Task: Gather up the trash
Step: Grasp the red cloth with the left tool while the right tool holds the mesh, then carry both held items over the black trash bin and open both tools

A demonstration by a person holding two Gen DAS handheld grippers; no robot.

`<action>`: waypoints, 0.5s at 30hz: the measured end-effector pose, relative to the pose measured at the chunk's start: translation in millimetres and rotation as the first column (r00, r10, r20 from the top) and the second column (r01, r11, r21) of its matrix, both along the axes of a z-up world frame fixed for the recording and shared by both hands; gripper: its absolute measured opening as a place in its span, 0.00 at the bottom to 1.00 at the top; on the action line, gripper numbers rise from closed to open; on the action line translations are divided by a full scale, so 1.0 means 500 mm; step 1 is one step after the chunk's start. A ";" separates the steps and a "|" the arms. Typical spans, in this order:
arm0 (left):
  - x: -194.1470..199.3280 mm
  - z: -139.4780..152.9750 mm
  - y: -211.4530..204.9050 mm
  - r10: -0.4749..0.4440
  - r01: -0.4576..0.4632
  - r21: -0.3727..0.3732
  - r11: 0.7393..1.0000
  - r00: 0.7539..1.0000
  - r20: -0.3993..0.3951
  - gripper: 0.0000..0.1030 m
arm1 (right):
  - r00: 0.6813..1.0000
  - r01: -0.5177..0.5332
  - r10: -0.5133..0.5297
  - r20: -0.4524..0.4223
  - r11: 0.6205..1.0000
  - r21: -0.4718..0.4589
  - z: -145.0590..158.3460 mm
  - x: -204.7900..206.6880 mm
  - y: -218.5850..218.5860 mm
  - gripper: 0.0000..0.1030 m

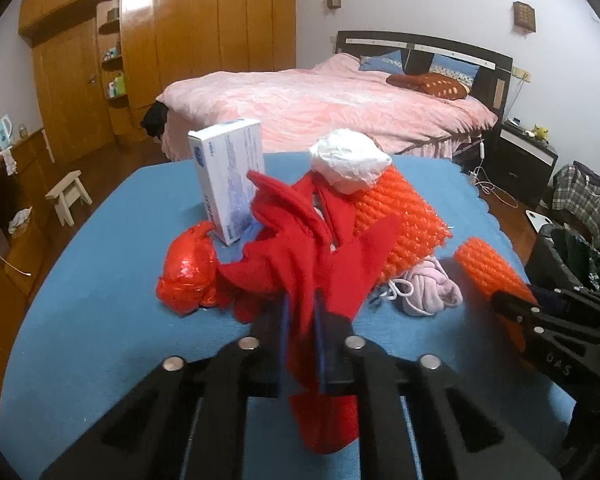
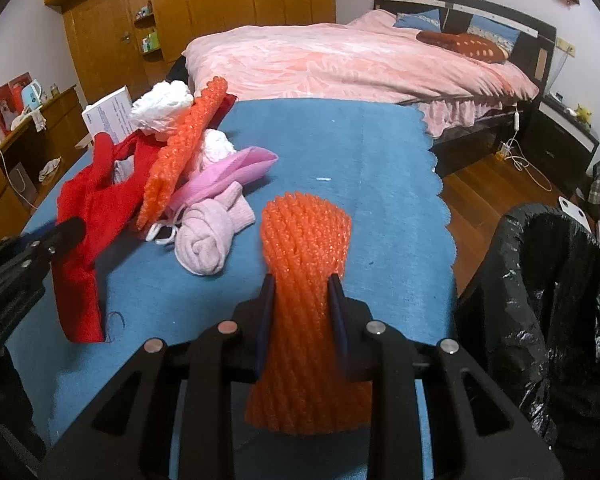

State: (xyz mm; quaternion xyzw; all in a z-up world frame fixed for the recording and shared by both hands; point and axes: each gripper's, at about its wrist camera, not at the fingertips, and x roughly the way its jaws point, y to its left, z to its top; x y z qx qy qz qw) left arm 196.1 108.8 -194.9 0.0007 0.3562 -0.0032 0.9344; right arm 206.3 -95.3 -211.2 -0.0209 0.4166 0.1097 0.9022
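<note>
My left gripper is shut on a red cloth and lifts part of it off the blue table. My right gripper is shut on an orange foam net sleeve, held above the table near its right edge; it also shows in the left wrist view. On the table lie a larger orange foam net, a crumpled white bag, a crumpled red plastic wrapper, a white box and pale pink socks.
A trash bin lined with a black bag stands right of the table. A pink cloth lies by the socks. A bed with pink cover is behind, wardrobes at the back left, a small stool on the floor.
</note>
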 end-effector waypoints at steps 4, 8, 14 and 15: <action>-0.025 0.016 -0.005 -0.030 0.030 -0.008 1.000 0.999 0.027 0.03 | 1.000 -0.006 0.005 0.019 1.000 0.016 0.022 -0.007 -0.004 0.25; -0.049 0.053 -0.017 -0.047 0.050 -0.049 0.998 0.997 0.054 0.03 | 0.999 -0.008 0.007 0.044 0.999 0.035 0.053 -0.015 -0.013 0.25; -0.068 0.104 -0.075 -0.131 0.137 -0.073 0.988 0.988 0.087 0.03 | 0.996 0.017 -0.022 0.084 0.998 0.061 0.115 -0.037 -0.058 0.25; -0.071 0.109 -0.081 -0.139 0.147 -0.081 0.986 0.986 0.092 0.03 | 0.996 0.026 -0.032 0.088 0.997 0.066 0.124 -0.041 -0.071 0.25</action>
